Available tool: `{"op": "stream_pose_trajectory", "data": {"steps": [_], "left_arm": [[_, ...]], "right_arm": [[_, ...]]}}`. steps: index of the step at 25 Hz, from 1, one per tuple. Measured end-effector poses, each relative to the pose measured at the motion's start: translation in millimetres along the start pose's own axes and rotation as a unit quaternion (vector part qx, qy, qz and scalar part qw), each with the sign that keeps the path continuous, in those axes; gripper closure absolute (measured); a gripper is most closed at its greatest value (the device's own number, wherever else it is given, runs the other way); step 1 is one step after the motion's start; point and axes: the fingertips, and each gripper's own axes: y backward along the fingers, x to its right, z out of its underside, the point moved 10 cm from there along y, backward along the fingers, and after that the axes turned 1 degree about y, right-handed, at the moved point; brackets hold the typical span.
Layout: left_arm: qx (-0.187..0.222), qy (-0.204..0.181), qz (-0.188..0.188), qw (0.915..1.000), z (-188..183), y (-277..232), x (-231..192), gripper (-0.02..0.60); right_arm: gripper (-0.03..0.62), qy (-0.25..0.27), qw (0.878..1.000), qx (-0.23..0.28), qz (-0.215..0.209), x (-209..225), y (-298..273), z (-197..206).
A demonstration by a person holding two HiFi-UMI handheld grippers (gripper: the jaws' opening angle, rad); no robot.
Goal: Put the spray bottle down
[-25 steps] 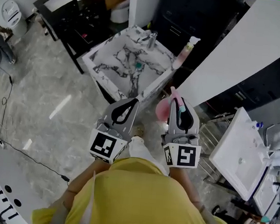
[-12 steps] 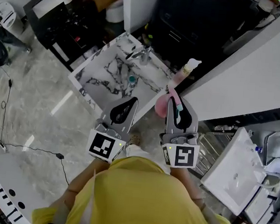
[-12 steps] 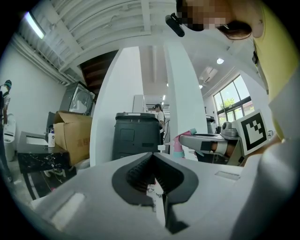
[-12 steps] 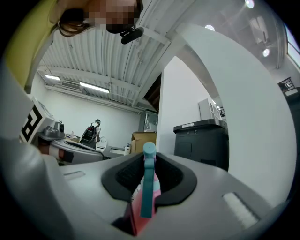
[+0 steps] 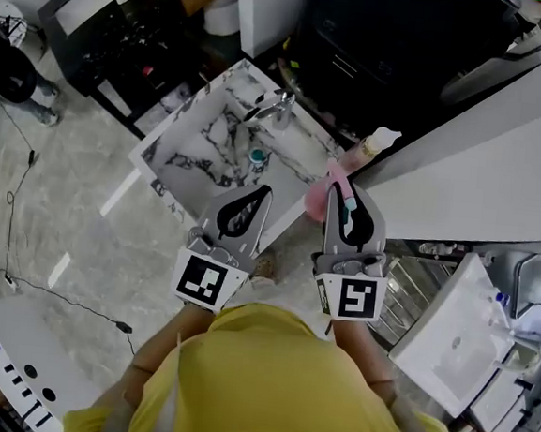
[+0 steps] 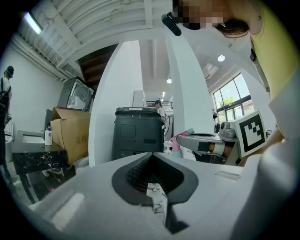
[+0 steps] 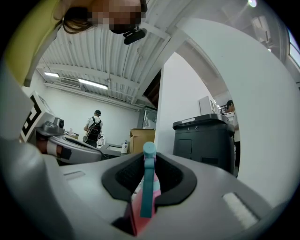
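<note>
My right fingers (image 7: 174, 177) clench the bottle (image 7: 144, 197) upright (left fingers (image 6: 132, 177) shut, empty); the surface's (image 5: 196, 152) near edge lies just ahead.

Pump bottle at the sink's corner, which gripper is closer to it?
Right. The right gripper, shut on the spray bottle, sits just short of the pump bottle; the left gripper is farther left, at the sink's edge.

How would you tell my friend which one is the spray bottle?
Find the white marble sink. Just beside its near corner, the right gripper clamps the spray bottle. It has a teal trigger, unlike the white-topped pump bottle on the sink's edge.
</note>
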Motion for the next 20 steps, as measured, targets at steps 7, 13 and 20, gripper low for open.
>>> {"op": "stream_pose_trajectory", "data": {"steps": [7, 13, 20], "left_arm": [[-0.006, 0.004, 0.032, 0.9995, -2, -12, -23, 0.581], [-0.017, 0.007, 0.052, 0.9985, 11, -31, -41, 0.581], [-0.035, 0.017, 0.055, 0.9977, 33, -53, -61, 0.581]], "right_arm": [[0.531, 0.002, 1.000, 0.003, 0.026, -8, -24, 3], [0.530, 0.009, 0.999, 0.008, 0.046, -6, -56, 21], [0.530, 0.007, 0.998, 0.008, 0.060, -6, -93, 56]]}}
